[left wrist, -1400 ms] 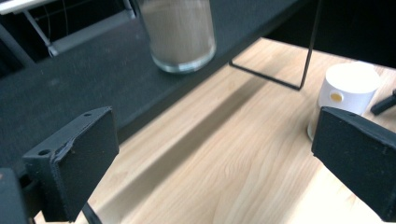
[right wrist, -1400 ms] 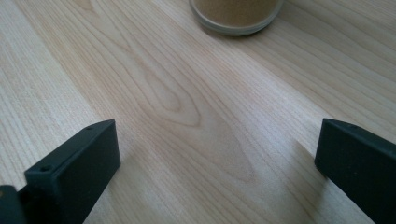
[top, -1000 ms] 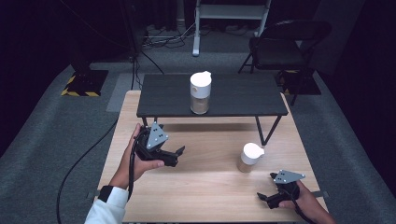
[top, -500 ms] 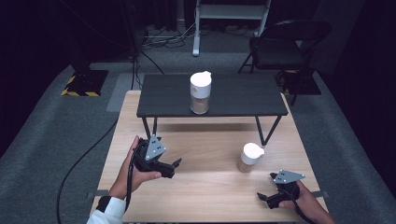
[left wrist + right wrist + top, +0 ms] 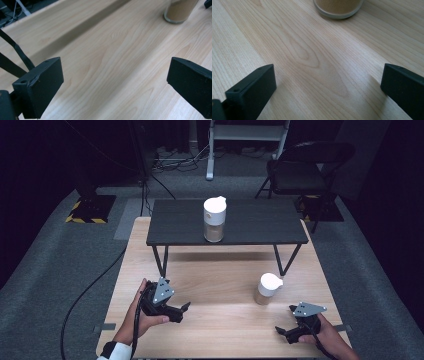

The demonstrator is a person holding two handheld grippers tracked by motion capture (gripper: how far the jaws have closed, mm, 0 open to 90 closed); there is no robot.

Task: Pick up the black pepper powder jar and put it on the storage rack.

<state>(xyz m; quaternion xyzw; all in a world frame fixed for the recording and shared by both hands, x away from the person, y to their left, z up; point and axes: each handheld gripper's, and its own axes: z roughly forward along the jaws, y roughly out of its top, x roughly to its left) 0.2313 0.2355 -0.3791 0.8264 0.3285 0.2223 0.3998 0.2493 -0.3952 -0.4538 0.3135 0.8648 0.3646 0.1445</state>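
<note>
On the light wooden table [image 5: 225, 285], two hand-held grippers are resting low near its near edge, one at each side. At the near left, the left gripper [image 5: 183, 311] is sitting in the person's left hand [image 5: 137, 312], its jaws spread wide apart and gripping nothing; in the left gripper view the two black jaws are standing well apart over bare wood grain. At the near right, the right gripper [image 5: 281, 331] is lying under the person's right hand [image 5: 327, 335], its jaws likewise standing wide apart and holding nothing, with only tabletop showing between them in the right gripper view. Between the two grippers and slightly farther away, a small clear jar with a white lid [image 5: 266, 288] is standing upright on the table, filled with tan powder; it is sitting well apart from the left gripper and nearer the right one. At the far half of the table, a low black shelf [image 5: 250, 222] on thin black legs is spanning most of its width. On that shelf, a taller clear jar with a white lid [image 5: 214, 218] is standing upright near the middle, partly filled with tan powder. Beyond the table, a black folding chair [image 5: 305, 165] is standing on grey carpet at the far right, and black cables [image 5: 95, 280] are trailing across the floor at the left.
</note>
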